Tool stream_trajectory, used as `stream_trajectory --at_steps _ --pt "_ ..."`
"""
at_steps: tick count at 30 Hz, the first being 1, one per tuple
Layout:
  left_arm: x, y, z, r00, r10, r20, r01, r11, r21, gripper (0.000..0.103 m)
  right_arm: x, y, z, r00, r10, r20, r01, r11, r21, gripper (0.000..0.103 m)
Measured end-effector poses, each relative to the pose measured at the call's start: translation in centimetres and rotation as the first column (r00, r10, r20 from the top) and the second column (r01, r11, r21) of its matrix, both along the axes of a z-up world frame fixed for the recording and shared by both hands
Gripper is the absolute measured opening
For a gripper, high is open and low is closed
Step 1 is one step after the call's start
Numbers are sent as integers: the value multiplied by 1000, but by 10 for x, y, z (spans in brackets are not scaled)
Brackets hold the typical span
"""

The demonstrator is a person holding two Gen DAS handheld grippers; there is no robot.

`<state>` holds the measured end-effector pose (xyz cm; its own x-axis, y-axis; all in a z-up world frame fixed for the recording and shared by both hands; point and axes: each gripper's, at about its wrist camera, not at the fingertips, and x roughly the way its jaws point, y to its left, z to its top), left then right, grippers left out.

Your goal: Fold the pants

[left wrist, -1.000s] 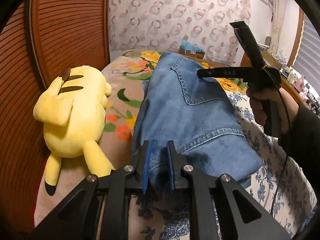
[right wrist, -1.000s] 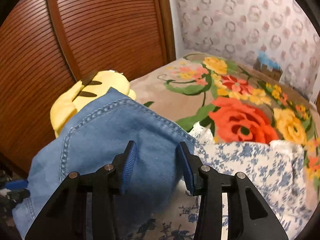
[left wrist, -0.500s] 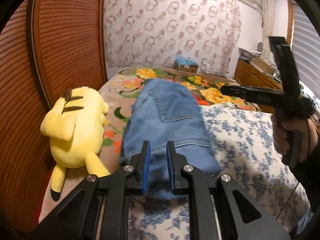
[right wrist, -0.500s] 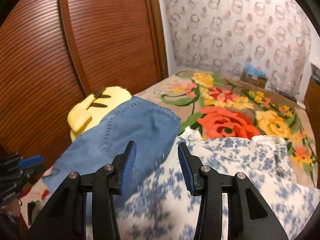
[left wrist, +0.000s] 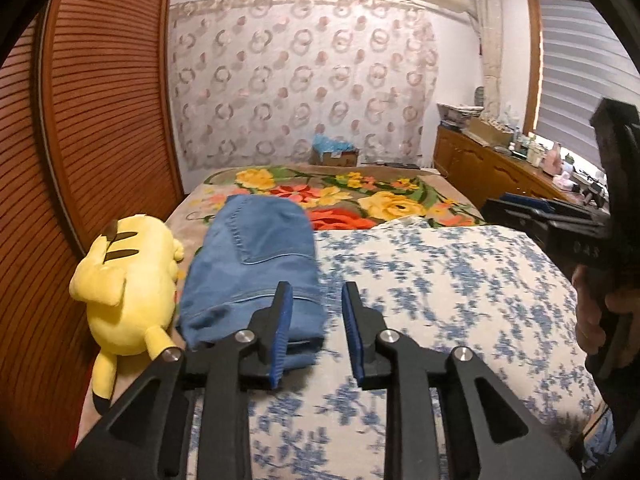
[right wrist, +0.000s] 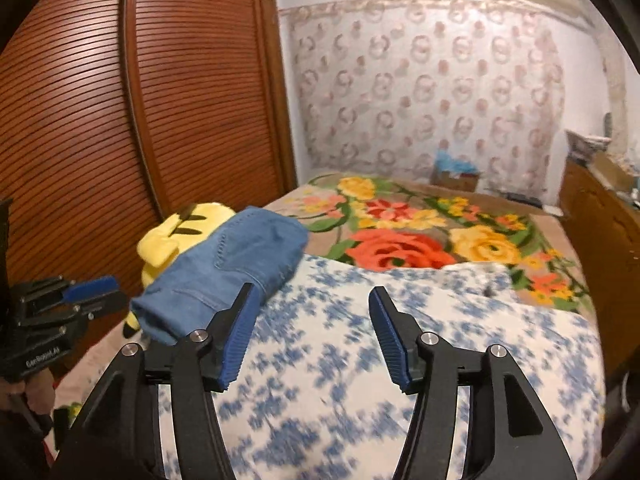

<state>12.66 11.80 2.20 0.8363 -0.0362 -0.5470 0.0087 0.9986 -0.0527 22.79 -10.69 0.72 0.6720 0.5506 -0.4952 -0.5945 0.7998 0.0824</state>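
The blue denim pants (left wrist: 252, 264) lie folded in a compact stack on the left side of the bed, next to the yellow plush. They also show in the right wrist view (right wrist: 228, 264). My left gripper (left wrist: 316, 332) is open and empty, drawn back just right of the stack's near end. My right gripper (right wrist: 312, 336) is open and empty, raised above the blue-flowered quilt (right wrist: 360, 380), right of the pants. The right gripper also shows at the right edge of the left wrist view (left wrist: 532, 208).
A yellow plush toy (left wrist: 128, 280) lies along the bed's left edge against the wooden slatted wardrobe (left wrist: 88, 120). A flowered blanket (left wrist: 360, 200) covers the far bed. A wooden dresser (left wrist: 500, 172) with clutter stands at right. A cardboard box (left wrist: 334, 156) sits by the wall.
My left gripper has let go of the pants and opened, pulling back. Both grippers have risen and drawn away from the folded stack, which now rests on the bed.
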Motion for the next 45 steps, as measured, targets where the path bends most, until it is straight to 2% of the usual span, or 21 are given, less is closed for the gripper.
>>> stream_trajectory --at_steps 9,17,26,33,45 --pt "-18 -52 8 999 -41 16 41 999 16 28 -57 -65 3 986 -152 70 153 988 3 67" --pt "-33 -92 18 996 -78 33 78 997 5 37 -85 -107 10 962 -250 108 249 968 24 69" --pt "-42 -121 46 992 -89 89 86 996 32 39 -110 -134 16 949 -285 136 281 959 47 69" --pt "-54 -132 56 988 -103 117 98 994 47 39 -124 -147 27 938 -305 165 297 952 68 69" --pt "-76 -125 62 985 -86 151 80 996 43 40 -141 -142 36 928 -318 195 306 948 92 70"
